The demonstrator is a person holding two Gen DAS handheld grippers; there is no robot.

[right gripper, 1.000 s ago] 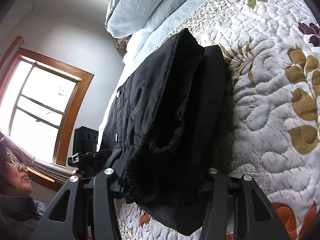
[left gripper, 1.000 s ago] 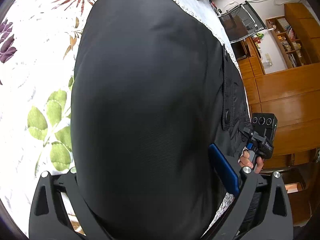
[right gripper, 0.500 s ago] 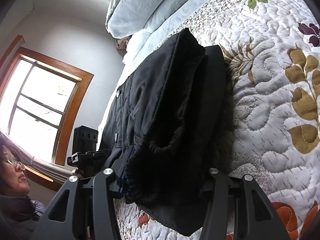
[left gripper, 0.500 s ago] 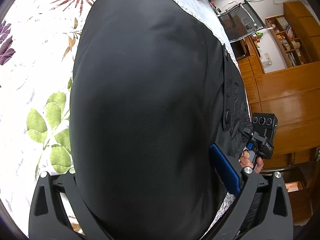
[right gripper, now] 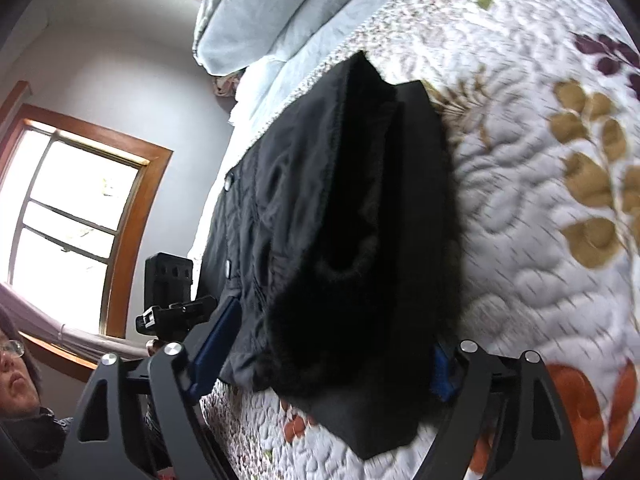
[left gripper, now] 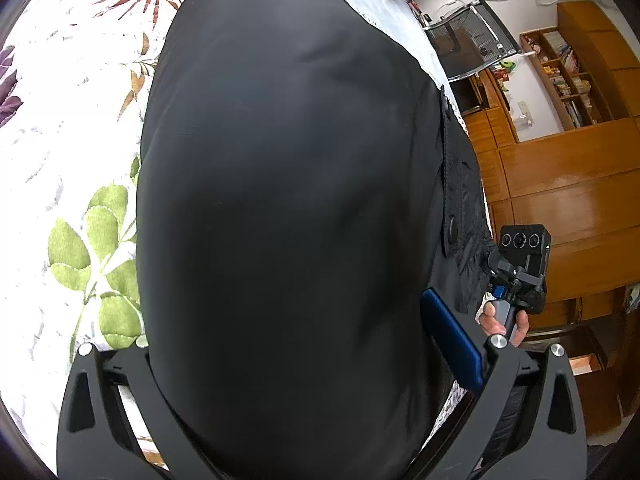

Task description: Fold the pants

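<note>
Black pants (left gripper: pixel 280 200) lie folded over on a floral quilt (left gripper: pixel 72 152). In the left wrist view the fabric fills the frame and drapes between my left gripper's (left gripper: pixel 288 344) spread jaws; one blue pad (left gripper: pixel 452 336) shows bare at the right, the other is hidden under cloth. In the right wrist view the folded pants (right gripper: pixel 352 216) lie between my right gripper's (right gripper: pixel 324 356) wide jaws, with the left blue pad (right gripper: pixel 216 340) standing off the cloth. The right gripper also shows in the left wrist view (left gripper: pixel 516 276), held by a hand at the bed's edge.
Pale blue pillows (right gripper: pixel 272 8) lie at the head of the bed. A window (right gripper: pixel 68 216) and the person's face (right gripper: pixel 16 372) are at the left. Wooden cabinets and shelves (left gripper: pixel 560 184) and a chair (left gripper: pixel 468 48) stand beyond the bed's edge.
My right gripper's jaws have spread wider and let go of the pants edge; its left blue pad now stands clear of the cloth. The left gripper's view is nearly unchanged.
</note>
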